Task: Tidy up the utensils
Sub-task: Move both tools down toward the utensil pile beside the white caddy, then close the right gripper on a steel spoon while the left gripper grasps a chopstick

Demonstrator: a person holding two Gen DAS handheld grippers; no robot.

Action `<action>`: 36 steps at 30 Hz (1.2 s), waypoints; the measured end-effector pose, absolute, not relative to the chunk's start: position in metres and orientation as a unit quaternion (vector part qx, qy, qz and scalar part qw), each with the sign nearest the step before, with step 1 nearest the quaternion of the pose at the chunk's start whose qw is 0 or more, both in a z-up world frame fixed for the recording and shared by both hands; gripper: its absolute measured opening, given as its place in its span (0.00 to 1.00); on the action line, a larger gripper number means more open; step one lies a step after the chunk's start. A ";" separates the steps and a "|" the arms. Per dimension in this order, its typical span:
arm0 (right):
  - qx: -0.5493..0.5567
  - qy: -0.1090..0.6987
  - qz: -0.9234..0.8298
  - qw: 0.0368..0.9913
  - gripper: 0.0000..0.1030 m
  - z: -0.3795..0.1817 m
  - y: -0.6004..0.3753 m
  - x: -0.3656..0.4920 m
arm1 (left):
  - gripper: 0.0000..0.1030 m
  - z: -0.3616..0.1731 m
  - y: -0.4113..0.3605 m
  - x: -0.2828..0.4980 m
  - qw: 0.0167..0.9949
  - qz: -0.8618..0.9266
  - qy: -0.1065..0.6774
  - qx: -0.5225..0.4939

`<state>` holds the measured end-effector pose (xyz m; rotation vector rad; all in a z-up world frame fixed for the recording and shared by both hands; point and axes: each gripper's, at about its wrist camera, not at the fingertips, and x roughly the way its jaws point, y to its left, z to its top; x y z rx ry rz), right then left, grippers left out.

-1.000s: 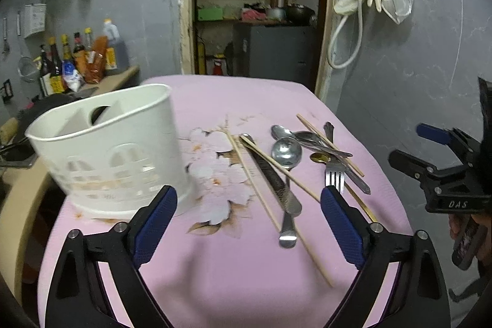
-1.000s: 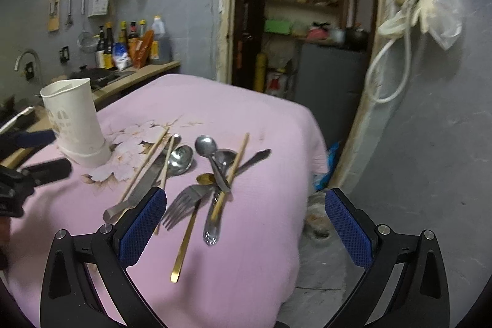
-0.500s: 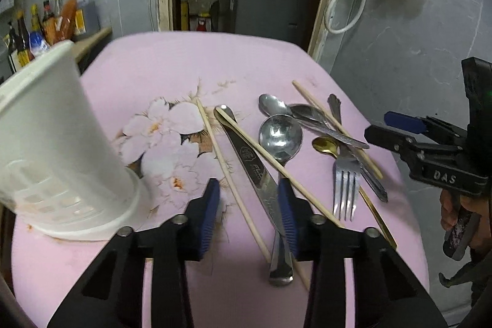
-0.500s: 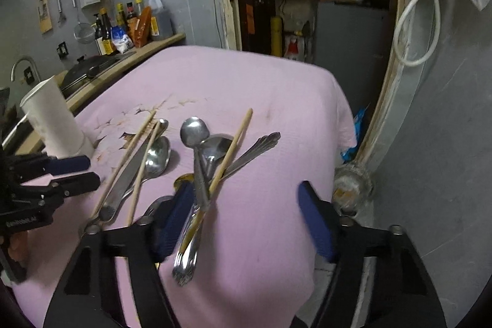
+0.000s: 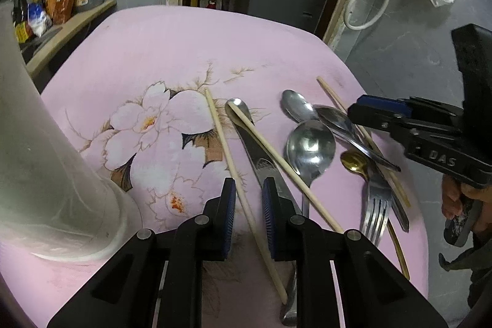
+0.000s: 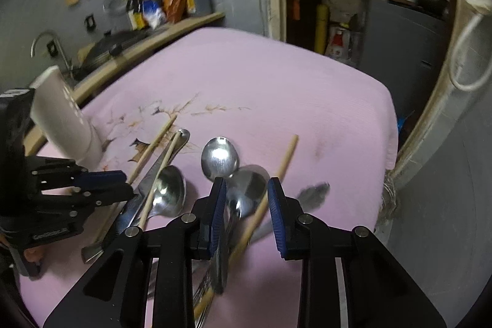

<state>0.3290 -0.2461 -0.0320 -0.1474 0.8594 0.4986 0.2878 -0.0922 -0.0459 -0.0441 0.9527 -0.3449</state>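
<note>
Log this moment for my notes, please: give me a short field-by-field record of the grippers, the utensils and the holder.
left gripper: jaws narrowed around a chopstick, not visibly clamped
right gripper: jaws partly open over a spoon and another chopstick
holder: white, upright, at the left, nothing visibly in it
loose utensils: knife, fork, spoons, chopsticks piled on the pink tablecloth

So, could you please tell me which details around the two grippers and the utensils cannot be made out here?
- Left wrist view: the white plastic utensil holder is cut off by the left edge; its compartments are unseen.
- Left wrist view: the left gripper flanks the pale wooden chopstick; contact is unclear.
- Right wrist view: motion blur smears the utensil handles under the right gripper, so contact is unclear.
</note>
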 end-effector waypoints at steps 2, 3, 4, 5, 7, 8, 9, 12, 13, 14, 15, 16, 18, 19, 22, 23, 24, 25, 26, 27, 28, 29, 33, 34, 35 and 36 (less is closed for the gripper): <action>-0.084 0.422 0.243 0.869 0.25 -0.037 -0.240 0.339 | 0.15 -0.046 -0.090 0.291 0.873 -0.165 0.458 -0.029; -0.089 0.428 0.246 0.865 0.25 -0.039 -0.237 0.345 | 0.15 -0.046 -0.089 0.292 0.873 -0.165 0.458 -0.031; -0.093 0.434 0.248 0.861 0.26 -0.042 -0.234 0.350 | 0.15 -0.047 -0.089 0.293 0.874 -0.163 0.458 -0.030; -0.095 0.438 0.249 0.859 0.26 -0.044 -0.232 0.355 | 0.15 -0.046 -0.090 0.293 0.874 -0.161 0.458 -0.028; -0.101 0.445 0.251 0.853 0.31 -0.048 -0.225 0.362 | 0.15 -0.050 -0.090 0.294 0.871 -0.160 0.464 -0.028; -0.105 0.447 0.253 0.852 0.33 -0.049 -0.221 0.364 | 0.15 -0.050 -0.090 0.294 0.871 -0.160 0.464 -0.029; -0.108 0.448 0.257 0.849 0.37 -0.050 -0.218 0.366 | 0.15 -0.050 -0.089 0.293 0.871 -0.160 0.464 -0.030; -0.114 0.451 0.264 0.845 0.38 -0.051 -0.211 0.368 | 0.15 -0.050 -0.089 0.293 0.871 -0.160 0.463 -0.030; -0.117 0.452 0.264 0.844 0.38 -0.051 -0.209 0.369 | 0.15 -0.050 -0.089 0.294 0.871 -0.161 0.463 -0.031; -0.121 0.452 0.263 0.844 0.39 -0.051 -0.207 0.369 | 0.15 -0.051 -0.088 0.294 0.871 -0.161 0.462 -0.032; -0.122 0.453 0.263 0.843 0.41 -0.051 -0.206 0.370 | 0.15 -0.051 -0.088 0.294 0.871 -0.162 0.462 -0.034; -0.121 0.454 0.263 0.843 0.42 -0.051 -0.205 0.371 | 0.15 -0.051 -0.088 0.294 0.871 -0.163 0.462 -0.035; -0.115 0.456 0.266 0.841 0.44 -0.049 -0.205 0.372 | 0.15 -0.051 -0.086 0.294 0.871 -0.164 0.461 -0.039; -0.113 0.455 0.267 0.842 0.45 -0.048 -0.206 0.371 | 0.15 -0.051 -0.085 0.294 0.871 -0.165 0.461 -0.040; -0.121 0.452 0.269 0.842 0.46 -0.045 -0.207 0.367 | 0.15 -0.052 -0.085 0.293 0.871 -0.165 0.460 -0.040; -0.123 0.451 0.271 0.841 0.46 -0.044 -0.206 0.366 | 0.15 -0.052 -0.085 0.293 0.871 -0.166 0.461 -0.040; -0.125 0.452 0.273 0.840 0.46 -0.044 -0.206 0.366 | 0.15 -0.052 -0.085 0.293 0.871 -0.165 0.461 -0.040; -0.126 0.454 0.274 0.839 0.47 -0.044 -0.206 0.366 | 0.15 -0.052 -0.085 0.293 0.871 -0.165 0.461 -0.040; -0.126 0.456 0.275 0.837 0.47 -0.044 -0.204 0.367 | 0.15 -0.052 -0.085 0.293 0.871 -0.165 0.461 -0.040; -0.126 0.459 0.277 0.835 0.47 -0.045 -0.203 0.369 | 0.15 -0.052 -0.085 0.293 0.871 -0.165 0.461 -0.040; -0.124 0.463 0.280 0.832 0.46 -0.046 -0.201 0.372 | 0.15 -0.052 -0.085 0.293 0.871 -0.165 0.461 -0.040; -0.121 0.468 0.283 0.828 0.46 -0.047 -0.200 0.374 | 0.15 -0.052 -0.086 0.293 0.871 -0.165 0.461 -0.040; -0.112 0.491 0.293 0.813 0.46 -0.052 -0.194 0.386 | 0.15 -0.052 -0.085 0.293 0.871 -0.165 0.460 -0.040; -0.116 0.492 0.292 0.812 0.47 -0.053 -0.192 0.387 | 0.15 -0.052 -0.086 0.293 0.871 -0.165 0.460 -0.040; -0.119 0.492 0.290 0.812 0.47 -0.053 -0.190 0.386 | 0.15 -0.052 -0.085 0.293 0.871 -0.165 0.460 -0.040; -0.124 0.491 0.288 0.813 0.46 -0.053 -0.187 0.385 | 0.15 -0.052 -0.085 0.293 0.871 -0.165 0.460 -0.040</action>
